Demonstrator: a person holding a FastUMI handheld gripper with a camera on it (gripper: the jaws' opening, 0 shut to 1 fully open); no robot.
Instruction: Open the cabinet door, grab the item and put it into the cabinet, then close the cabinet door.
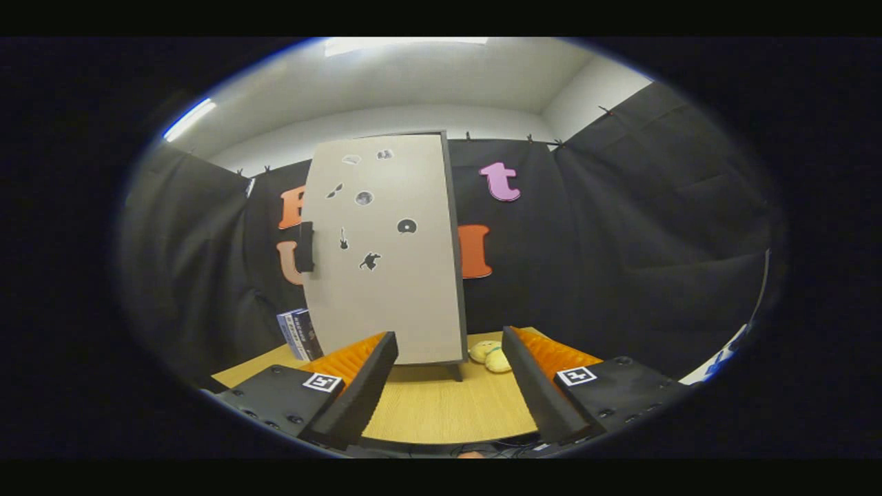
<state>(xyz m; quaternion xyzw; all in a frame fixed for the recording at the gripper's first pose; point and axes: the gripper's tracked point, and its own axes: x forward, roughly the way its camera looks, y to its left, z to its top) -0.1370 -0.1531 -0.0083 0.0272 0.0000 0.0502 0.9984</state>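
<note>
While my fingers [449, 386] are gaping wide and holding nothing, I am facing the cabinet [382, 255], its door shut, the toy [490, 355] lying outside just right of it, so stowing remains.

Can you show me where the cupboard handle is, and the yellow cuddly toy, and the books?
cabinet handle [306, 246]: gripper view, middle of the dark bar on the door's edge.
yellow plush toy [490, 355]: gripper view, its body, beside the cabinet's foot.
books [299, 335]: gripper view, their upright spines beside the cabinet.
hand-held gripper [449, 386]: gripper view, fingers apart, holding nothing.
</note>
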